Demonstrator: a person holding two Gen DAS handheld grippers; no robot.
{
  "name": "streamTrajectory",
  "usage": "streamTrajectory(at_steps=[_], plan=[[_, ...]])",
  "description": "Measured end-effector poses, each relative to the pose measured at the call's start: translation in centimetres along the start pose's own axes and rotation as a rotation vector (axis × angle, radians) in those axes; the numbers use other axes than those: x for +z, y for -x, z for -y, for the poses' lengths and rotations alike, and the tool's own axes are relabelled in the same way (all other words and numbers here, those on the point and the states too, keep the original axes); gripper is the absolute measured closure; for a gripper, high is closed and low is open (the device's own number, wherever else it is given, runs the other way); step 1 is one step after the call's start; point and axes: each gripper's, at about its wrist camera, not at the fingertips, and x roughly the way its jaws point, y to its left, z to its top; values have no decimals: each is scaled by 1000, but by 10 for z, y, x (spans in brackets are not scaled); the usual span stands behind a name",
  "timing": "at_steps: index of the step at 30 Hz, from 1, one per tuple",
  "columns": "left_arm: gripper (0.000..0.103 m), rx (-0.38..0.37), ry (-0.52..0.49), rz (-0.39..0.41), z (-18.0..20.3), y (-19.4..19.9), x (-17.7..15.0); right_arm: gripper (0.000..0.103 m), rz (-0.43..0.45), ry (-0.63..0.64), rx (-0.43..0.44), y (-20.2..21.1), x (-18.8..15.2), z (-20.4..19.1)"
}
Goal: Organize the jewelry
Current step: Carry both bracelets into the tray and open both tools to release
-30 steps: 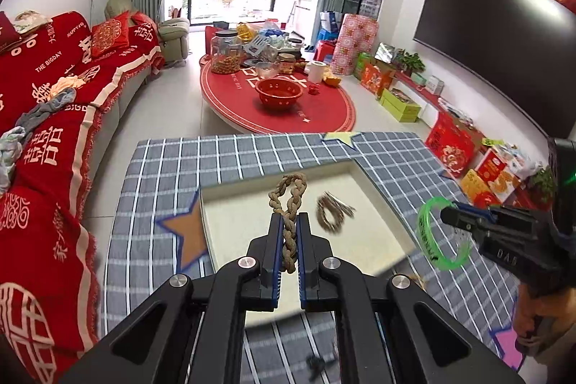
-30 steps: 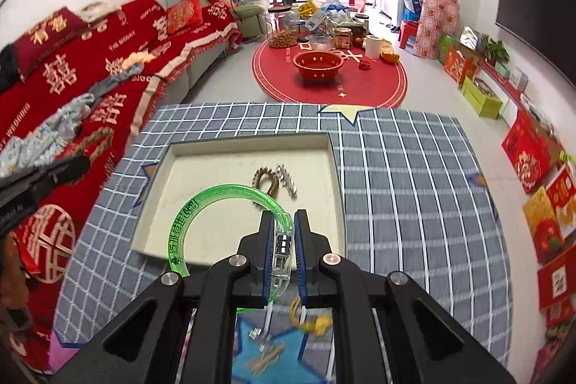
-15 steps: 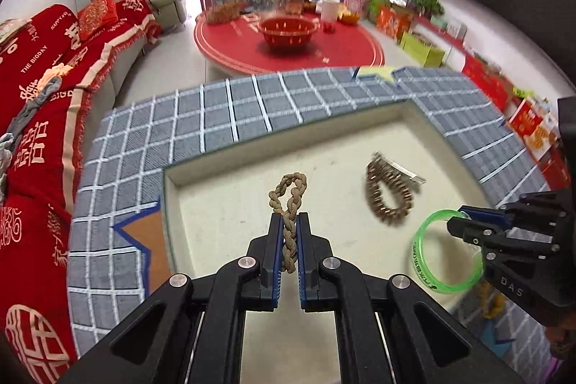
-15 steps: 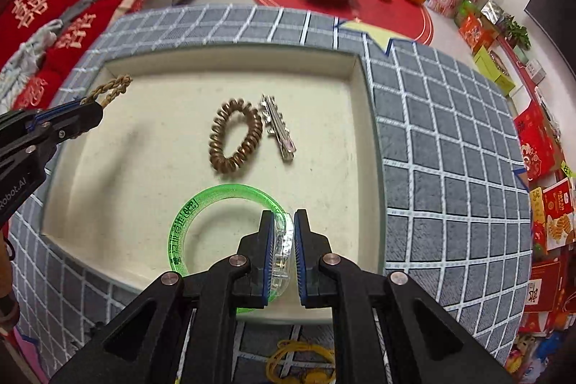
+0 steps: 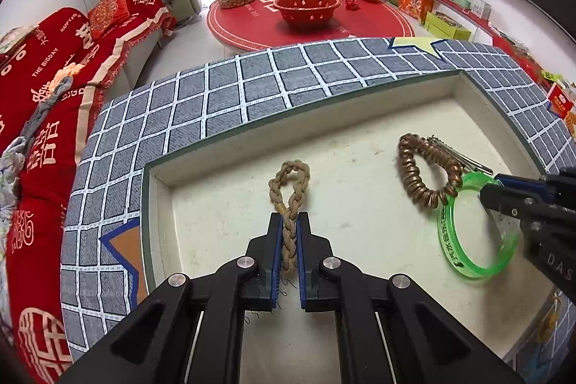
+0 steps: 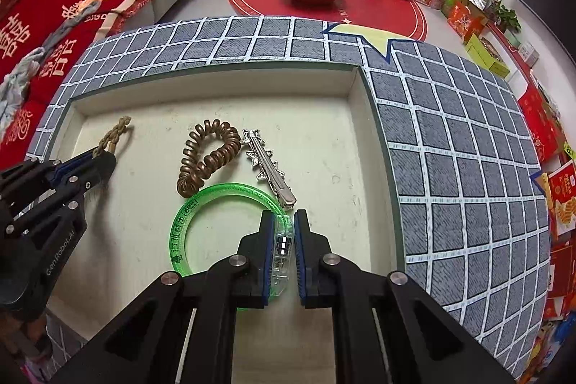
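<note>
Both tools point(image 5: 288, 222) point(image 6: 280, 222) angle steeply down over tray point(image 6: 381, 132).

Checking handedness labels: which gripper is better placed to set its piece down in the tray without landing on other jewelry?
Left. The left gripper holds its braided loop over bare tray floor; the right gripper's green bangle crowds the coil tie and clip.

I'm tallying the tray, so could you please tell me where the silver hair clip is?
In the right wrist view, the silver hair clip lies in the tray, right of the brown coil hair tie, above the green bangle.
</note>
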Motion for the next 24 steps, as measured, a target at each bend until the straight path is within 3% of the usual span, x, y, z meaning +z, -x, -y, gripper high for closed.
streamTrajectory(at_steps=[8,9,10,12,24], plan=[[82,7,1,-20,0,-3,5,89,18,1,-7,0,-4,-3],[82,8,3,-22,-1,-3,4,82,16,-5,-1,0,-5,-3],[82,14,5,-23,-1,-3,4,67,13,-13,6,1,-5,-2],[82,21,8,-17,-1,-2,4,51,27,-30,28,5,-7,0],[82,40,-31,0,7,3,5,51,134,-160,125,51,-18,27]])
